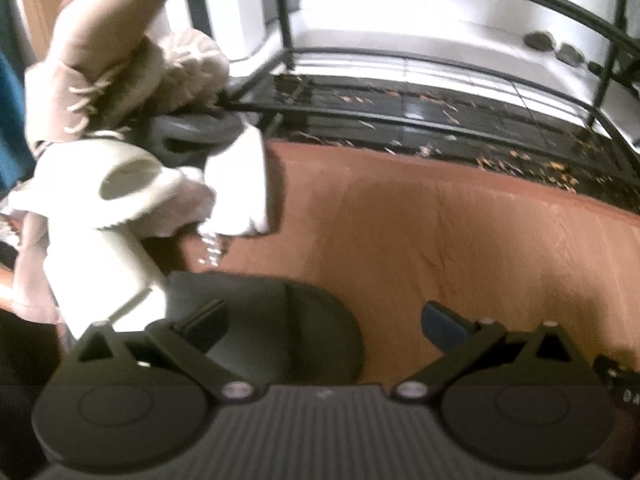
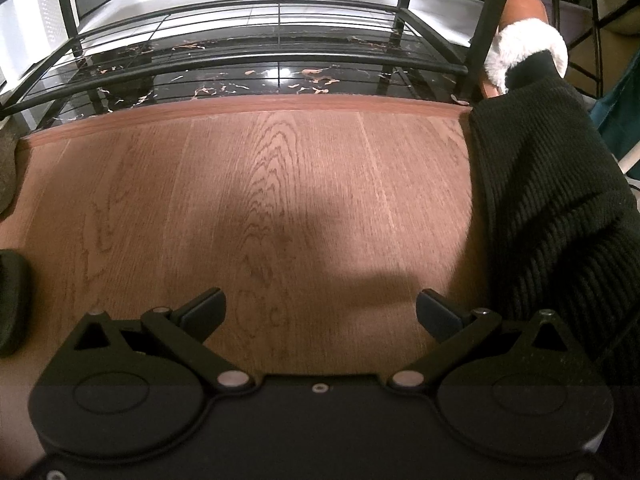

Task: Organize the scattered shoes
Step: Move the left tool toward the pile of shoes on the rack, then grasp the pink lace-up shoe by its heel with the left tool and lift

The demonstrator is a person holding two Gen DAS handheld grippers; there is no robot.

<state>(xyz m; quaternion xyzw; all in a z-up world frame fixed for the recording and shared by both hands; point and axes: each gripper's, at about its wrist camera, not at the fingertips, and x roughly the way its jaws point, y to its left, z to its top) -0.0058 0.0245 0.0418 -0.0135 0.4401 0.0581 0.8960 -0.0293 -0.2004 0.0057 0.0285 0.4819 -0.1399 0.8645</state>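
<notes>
Both grippers stand with their fingers spread wide and nothing between them. Through the left wrist camera I see my left gripper [image 1: 324,322] hanging over reddish-brown wood flooring [image 1: 440,240], with a smooth, rounded dark grey slipper [image 1: 280,328] lying flat just under its left finger. To the left rises a blurred heap of shoes: a cream rubbery slide [image 1: 120,184] with an oval opening, a tan suede boot [image 1: 100,52] tipped up with pale laces, something quilted and beige [image 1: 192,64] beside it, and a dark clog [image 1: 192,136] wedged beneath. Behind the heap stands a black metal wire shoe rack [image 1: 400,116] — its lower shelf sits over glossy black marble-look tile [image 1: 400,100] flecked with orange. The right wrist camera shows what the left does not: my right gripper [image 2: 320,316] above sharply grained oak boards [image 2: 280,200], a black ribbed knit boot [image 2: 540,200] slumped at the right edge — soft and folded — and behind it a smooth orange-brown shoe [image 2: 524,4] with a white fluffy cuff, leaning against the rack's post [image 2: 488,28]. That view holds none of the heap; only a dark rounded edge [image 2: 12,300] shows at far left.
</notes>
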